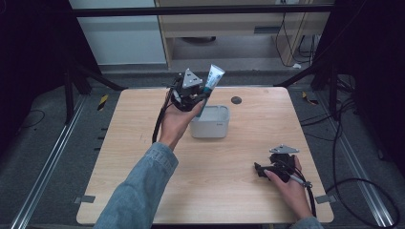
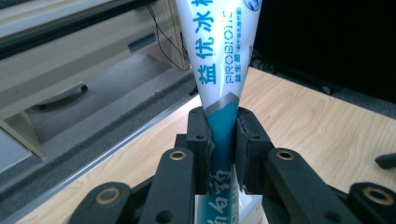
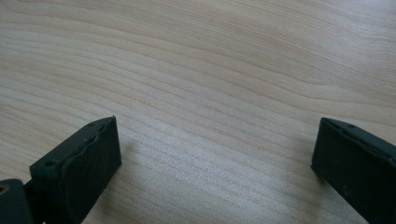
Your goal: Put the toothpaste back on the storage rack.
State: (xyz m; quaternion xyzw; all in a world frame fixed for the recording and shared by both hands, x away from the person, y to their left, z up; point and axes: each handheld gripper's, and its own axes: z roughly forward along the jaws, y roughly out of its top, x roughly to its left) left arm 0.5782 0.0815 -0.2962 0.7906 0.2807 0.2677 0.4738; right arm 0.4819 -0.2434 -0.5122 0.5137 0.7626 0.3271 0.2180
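The left gripper (image 2: 223, 154) clamps a toothpaste tube (image 2: 219, 60), held upright just above the white bin (image 1: 210, 122) — mid-carry, by my reading. Next: lower or lift it clear without tilting. The right gripper (image 3: 215, 158) rests wide open on the surface (image 1: 224, 181) — empty.

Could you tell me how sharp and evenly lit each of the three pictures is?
High view: the table is evenly lit, the surroundings dark. Left gripper view: the toothpaste tube is sharp, the background soft, and the upper right is black. Right gripper view: the wood grain is crisp, with soft shadows beside the right tongs.
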